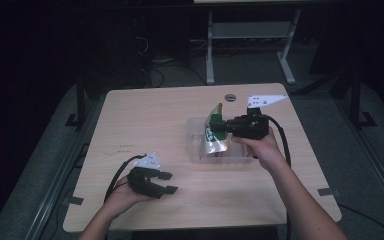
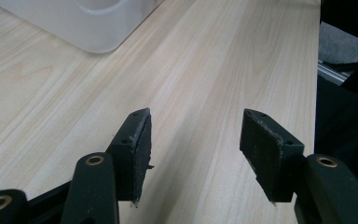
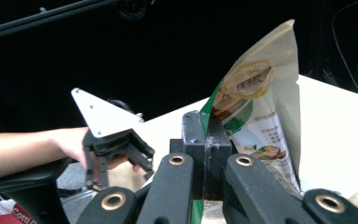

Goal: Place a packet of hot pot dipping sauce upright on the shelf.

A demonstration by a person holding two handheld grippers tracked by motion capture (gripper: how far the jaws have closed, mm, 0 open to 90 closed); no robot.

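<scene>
A cream and green snack bag [image 1: 215,117] hangs upright over a clear plastic container [image 1: 194,131] at the table's right middle. My right gripper [image 1: 224,128] is shut on the bag's edge. In the right gripper view the jaws [image 3: 206,135] are pressed together on the bag [image 3: 256,107], which rises to the right of them. My left gripper [image 1: 169,182] rests low at the table's front left, open, with nothing between its fingers. The left gripper view has the two pads [image 2: 193,135] apart over bare wood, and the container's corner [image 2: 88,23] at upper left.
The light wooden table [image 1: 150,115] has bare room between the two hands and along its far side. A dark round disc [image 1: 230,98] lies near the far edge. Beyond the table stand a white frame's legs [image 1: 210,55] on a dark floor.
</scene>
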